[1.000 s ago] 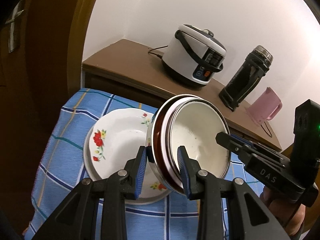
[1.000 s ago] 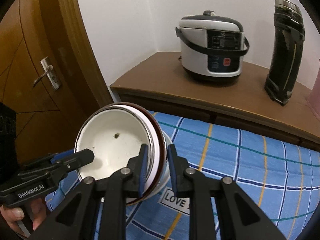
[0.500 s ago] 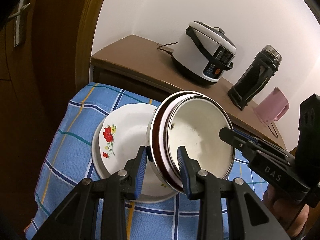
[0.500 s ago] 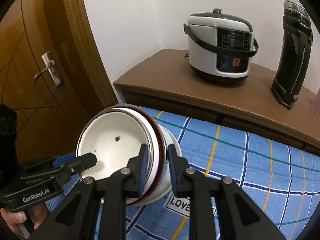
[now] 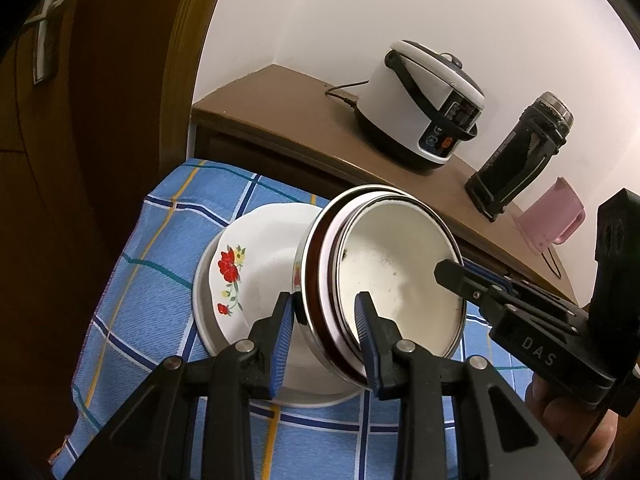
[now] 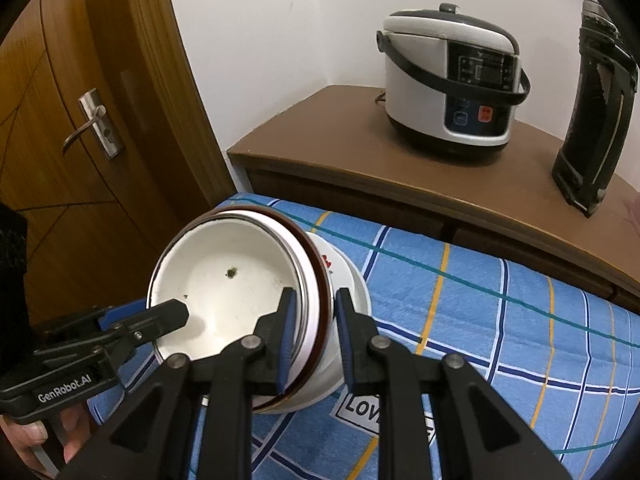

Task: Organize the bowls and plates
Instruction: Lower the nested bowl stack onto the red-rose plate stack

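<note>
A tilted stack of nested bowls [image 5: 392, 280] [image 6: 224, 296], white inside with a brown-banded rim and a metal outer bowl, hangs over a white floral dish [image 5: 248, 264] [image 6: 344, 276] on the blue checked tablecloth [image 5: 160, 248] [image 6: 480, 300]. My left gripper [image 5: 326, 336] is shut on the stack's near left rim. My right gripper [image 6: 316, 332] is shut on the opposite rim, one finger inside and one outside. Each gripper shows in the other's view, the right gripper [image 5: 460, 276] and the left gripper [image 6: 172, 314]. Whether the stack's base touches the dish is hidden.
Behind the table a brown cabinet [image 6: 340, 140] carries a rice cooker [image 5: 428, 104] [image 6: 452, 92], a black flask [image 5: 520, 156] [image 6: 596, 112] and a pink jug [image 5: 552, 216]. A wooden door with a metal handle [image 6: 92, 124] stands at the left, beyond the cloth's edge.
Both grippers keep their hold on the tilted stack. The views have shifted only slightly, and the stack stays over the floral dish.
</note>
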A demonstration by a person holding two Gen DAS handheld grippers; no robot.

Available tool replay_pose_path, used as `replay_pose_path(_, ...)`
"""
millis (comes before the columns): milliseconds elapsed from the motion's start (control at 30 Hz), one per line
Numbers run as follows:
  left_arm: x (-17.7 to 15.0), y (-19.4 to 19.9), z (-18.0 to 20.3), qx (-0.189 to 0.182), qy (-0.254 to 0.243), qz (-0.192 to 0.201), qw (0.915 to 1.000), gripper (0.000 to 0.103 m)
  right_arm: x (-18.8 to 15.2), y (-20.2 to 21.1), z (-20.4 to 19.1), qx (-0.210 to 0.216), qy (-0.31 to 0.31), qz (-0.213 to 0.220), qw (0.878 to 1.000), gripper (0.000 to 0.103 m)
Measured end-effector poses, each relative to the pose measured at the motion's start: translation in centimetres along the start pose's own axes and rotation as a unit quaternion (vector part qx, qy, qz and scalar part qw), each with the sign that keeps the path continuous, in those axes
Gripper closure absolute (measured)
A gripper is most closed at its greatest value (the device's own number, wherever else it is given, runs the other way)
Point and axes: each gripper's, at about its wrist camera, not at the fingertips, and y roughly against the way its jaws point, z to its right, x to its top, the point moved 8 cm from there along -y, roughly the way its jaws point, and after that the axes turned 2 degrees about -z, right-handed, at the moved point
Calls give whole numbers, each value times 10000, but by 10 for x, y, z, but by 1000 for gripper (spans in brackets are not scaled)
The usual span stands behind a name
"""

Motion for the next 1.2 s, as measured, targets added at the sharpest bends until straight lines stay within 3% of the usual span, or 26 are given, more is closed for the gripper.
replay_pose_path(1200,-1,-25,-20,-9,311,-438,9986,69,3,-45,-7,-41,203,-607,9979,83)
